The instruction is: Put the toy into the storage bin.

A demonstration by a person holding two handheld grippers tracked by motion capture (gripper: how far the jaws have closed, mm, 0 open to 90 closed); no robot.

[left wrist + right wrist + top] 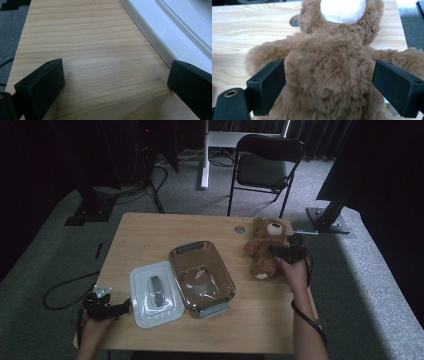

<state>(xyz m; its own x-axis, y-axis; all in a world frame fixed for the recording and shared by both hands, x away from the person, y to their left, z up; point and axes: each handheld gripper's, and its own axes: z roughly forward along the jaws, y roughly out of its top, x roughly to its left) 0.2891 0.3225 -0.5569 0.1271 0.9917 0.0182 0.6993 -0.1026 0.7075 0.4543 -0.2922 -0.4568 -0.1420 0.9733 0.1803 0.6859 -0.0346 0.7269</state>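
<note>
Right gripper (285,251) jaws spread wide either side of the teddy bear (332,72) lying at the table's (150,235) right edge — left gripper (107,310) gaping, empty, beside the white lid (175,32).

No words, labels, brands, numbers or signs can be read anywhere in these pictures.
</note>
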